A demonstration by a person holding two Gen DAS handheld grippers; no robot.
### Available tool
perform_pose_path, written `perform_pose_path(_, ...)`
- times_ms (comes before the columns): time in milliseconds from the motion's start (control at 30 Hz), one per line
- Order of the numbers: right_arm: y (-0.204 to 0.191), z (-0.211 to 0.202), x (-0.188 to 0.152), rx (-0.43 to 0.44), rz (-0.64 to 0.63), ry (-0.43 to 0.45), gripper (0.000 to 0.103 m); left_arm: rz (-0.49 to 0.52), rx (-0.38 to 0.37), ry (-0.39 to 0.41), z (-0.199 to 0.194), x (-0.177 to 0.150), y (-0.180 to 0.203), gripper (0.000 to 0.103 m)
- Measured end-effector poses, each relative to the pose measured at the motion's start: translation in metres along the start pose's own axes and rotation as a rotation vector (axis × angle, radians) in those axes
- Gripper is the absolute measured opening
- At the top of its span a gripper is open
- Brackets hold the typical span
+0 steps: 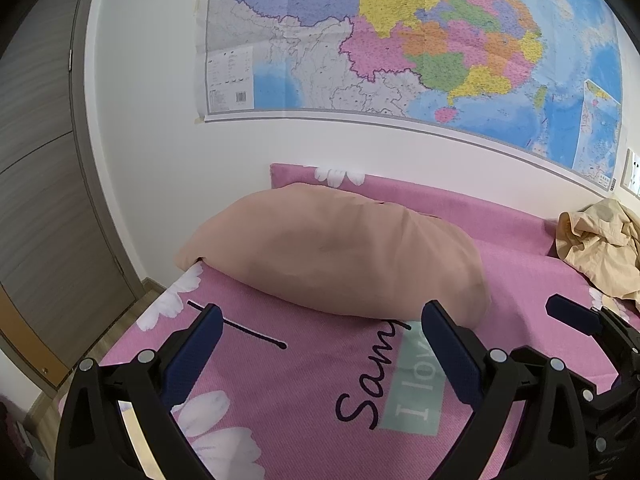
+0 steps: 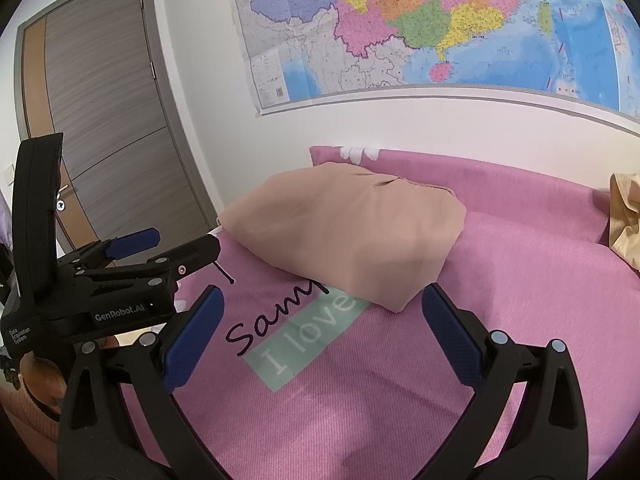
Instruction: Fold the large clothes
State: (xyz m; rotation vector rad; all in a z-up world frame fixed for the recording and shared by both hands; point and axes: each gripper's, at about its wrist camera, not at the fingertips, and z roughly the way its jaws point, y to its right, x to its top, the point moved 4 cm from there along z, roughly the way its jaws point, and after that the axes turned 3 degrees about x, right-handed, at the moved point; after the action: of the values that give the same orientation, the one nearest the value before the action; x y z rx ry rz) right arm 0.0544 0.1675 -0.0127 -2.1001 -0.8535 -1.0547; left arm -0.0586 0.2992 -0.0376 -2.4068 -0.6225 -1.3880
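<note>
Left hand-held gripper (image 1: 320, 334) and right hand-held gripper (image 2: 322, 322) both spread empty before folded peach fabric bundle (image 1: 340, 252), crumpled cream garment (image 1: 600, 248) right of it, pink flowered bed sheet (image 1: 300, 392) beneath

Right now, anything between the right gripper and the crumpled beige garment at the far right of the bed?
Nothing visible. The right gripper, jaws open and empty, hovers over bare pink bedsheet. The crumpled beige garment lies far right near the wall, partly cut off by the frame. The peach pillow sits left of that path.
</note>
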Motion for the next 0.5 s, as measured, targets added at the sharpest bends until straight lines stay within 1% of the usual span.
perform_pose_path(500,0.0006,0.0003,0.0000,0.003,0.000,0.000,0.098,-0.002,0.001,-0.012,0.0032,-0.0027,-0.0019,0.096)
